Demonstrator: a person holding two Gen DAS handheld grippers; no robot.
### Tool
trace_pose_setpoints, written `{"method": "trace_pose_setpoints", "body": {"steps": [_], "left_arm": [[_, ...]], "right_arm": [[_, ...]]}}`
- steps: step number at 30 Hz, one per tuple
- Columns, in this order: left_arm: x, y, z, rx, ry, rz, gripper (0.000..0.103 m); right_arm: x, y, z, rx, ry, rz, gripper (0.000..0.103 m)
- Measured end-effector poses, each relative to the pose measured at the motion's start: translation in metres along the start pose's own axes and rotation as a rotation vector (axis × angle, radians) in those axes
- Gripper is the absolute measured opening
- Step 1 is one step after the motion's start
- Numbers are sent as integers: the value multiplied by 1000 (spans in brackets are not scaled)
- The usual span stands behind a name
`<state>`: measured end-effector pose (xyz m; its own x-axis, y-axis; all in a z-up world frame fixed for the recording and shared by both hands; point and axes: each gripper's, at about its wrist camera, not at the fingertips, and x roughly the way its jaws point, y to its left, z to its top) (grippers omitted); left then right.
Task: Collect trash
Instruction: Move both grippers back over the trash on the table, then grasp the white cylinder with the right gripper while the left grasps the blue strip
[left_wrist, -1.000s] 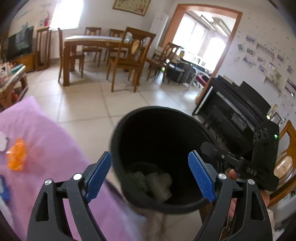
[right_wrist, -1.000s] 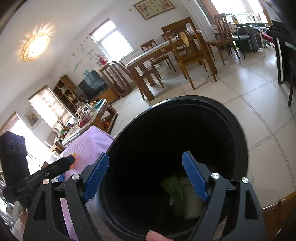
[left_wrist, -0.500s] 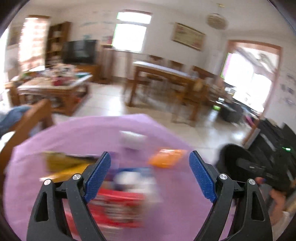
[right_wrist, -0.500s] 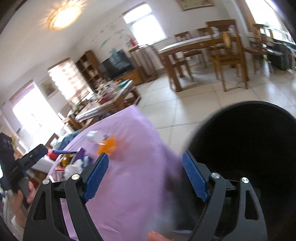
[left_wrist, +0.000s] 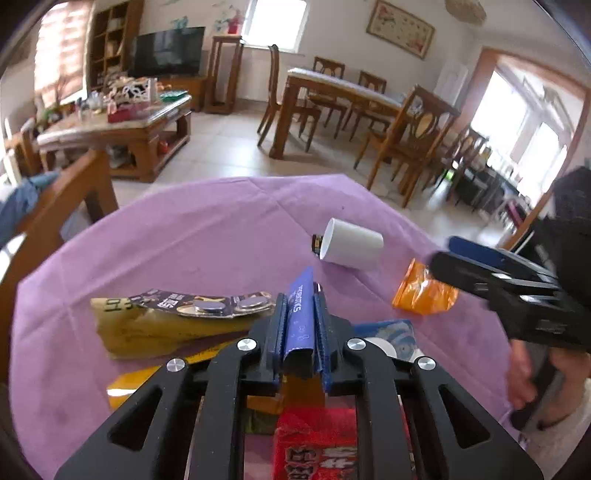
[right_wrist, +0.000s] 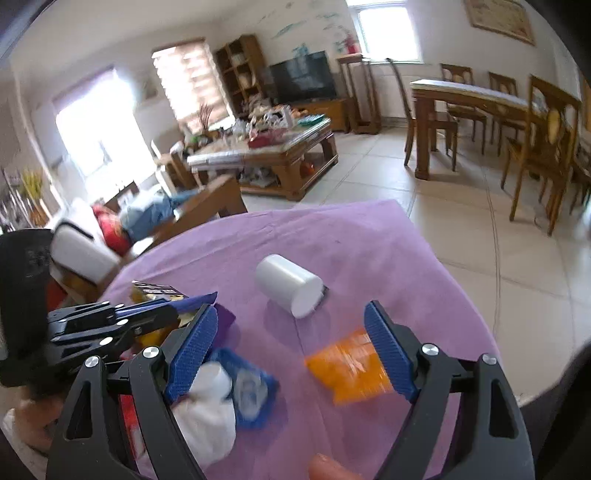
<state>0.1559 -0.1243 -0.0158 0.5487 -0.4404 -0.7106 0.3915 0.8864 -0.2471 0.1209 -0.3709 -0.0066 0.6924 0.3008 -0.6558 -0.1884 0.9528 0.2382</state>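
Note:
Trash lies on a purple-clothed table. The jaws of my left gripper are closing, and its pads press both sides of a blue wrapper that stands up between them. In the right wrist view the left gripper shows at the left with the blue wrapper sticking out. My right gripper stands open above the cloth, with nothing held. An orange wrapper lies under its right finger. A white cup lies on its side just beyond. The bin is out of view.
A yellow snack packet, a red packet, a blue-and-white packet and a white tissue lie near the front. A wooden chair back stands at the table's left. Tiled floor, a coffee table and a dining set lie beyond.
Both grippers swung away from the black bin to the purple table. The left jaws, wide open before, closed on the blue wrapper. The right jaws stayed open.

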Motion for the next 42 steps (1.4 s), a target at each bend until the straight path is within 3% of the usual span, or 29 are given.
{"method": "trace_pose_setpoints", "body": {"steps": [7, 10, 13, 18, 21, 26, 30, 37, 42], "left_arm": [[-8, 35, 0, -148, -91, -153, 12], [-14, 49, 0, -202, -122, -218, 12], [-19, 53, 2, -235, -145, -236, 12], [-19, 54, 2, -234, -154, -255, 12], [-22, 56, 1, -225, -165, -259, 12], [-23, 51, 1, -202, -179, -315, 12], [-31, 19, 3, -138, -164, -366, 12], [-36, -80, 2, -11, -113, -471, 12], [-15, -159, -13, 75, -38, -529, 12]], "right_arm": [[60, 21, 16, -132, 149, -98, 79], [79, 24, 18, -180, 208, -139, 68], [90, 23, 16, -189, 253, -146, 41], [78, 21, 14, -160, 232, -101, 38], [57, 22, 14, -115, 187, -67, 38], [-10, 17, 9, 13, 49, 71, 38], [-67, -2, -2, 91, -56, 117, 38], [-154, -71, -46, 228, -174, 74, 38], [-207, -130, -84, 317, -239, -20, 39]]}}
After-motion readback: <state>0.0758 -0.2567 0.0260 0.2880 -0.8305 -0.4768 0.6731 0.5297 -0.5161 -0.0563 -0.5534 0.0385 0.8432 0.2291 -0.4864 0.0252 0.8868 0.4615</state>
